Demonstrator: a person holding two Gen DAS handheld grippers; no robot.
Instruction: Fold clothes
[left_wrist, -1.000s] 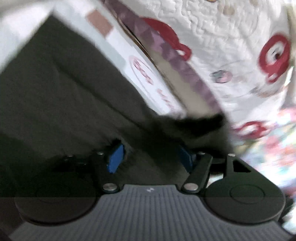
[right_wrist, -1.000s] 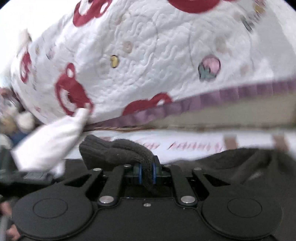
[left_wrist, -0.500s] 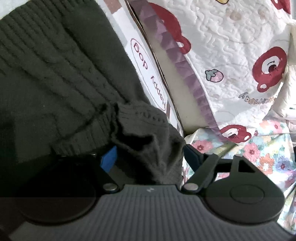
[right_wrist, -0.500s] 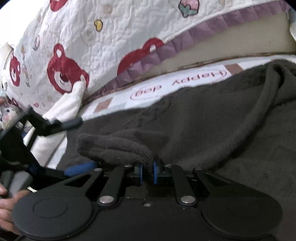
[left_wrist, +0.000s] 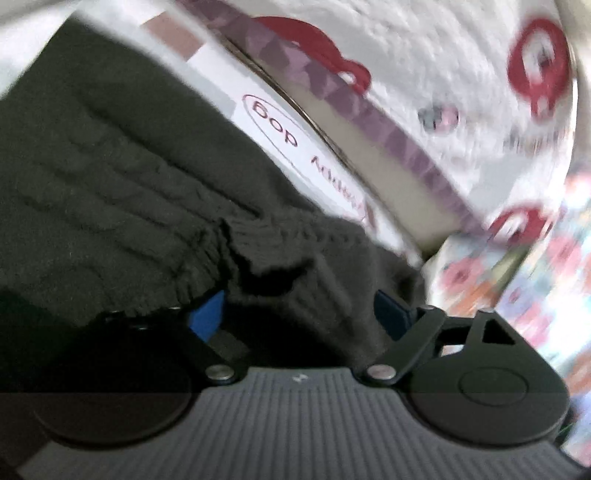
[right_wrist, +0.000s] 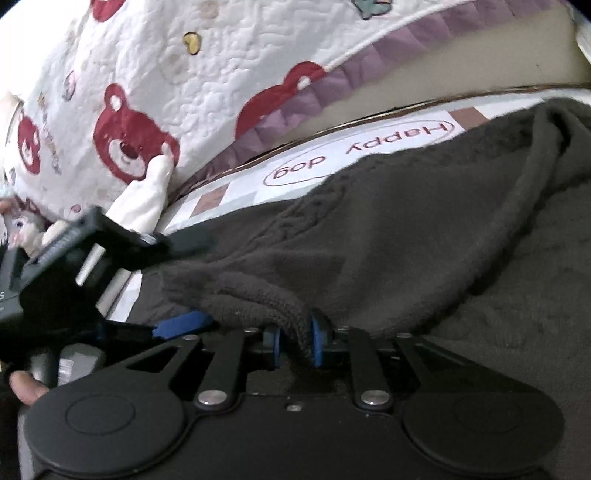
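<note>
**A:** What's changed on my right tongs (right_wrist: 294, 345)?

**B:** Half a second ago they pinched the dark sweater (right_wrist: 424, 236) hem tight; the jaws have just been opening, and the knit now sits loosely between the pads.

**A:** And my left tongs (left_wrist: 299, 314)?

**B:** Wide apart, just narrowed a little, with a bunched fold between them, not squeezed.

**A:** So where's the sweater?

**B:** Lying on the "Happy dog" sheet (right_wrist: 369, 147), beside the bear quilt (right_wrist: 184, 74). I'd judge this fold is laid down and being let go.
</note>
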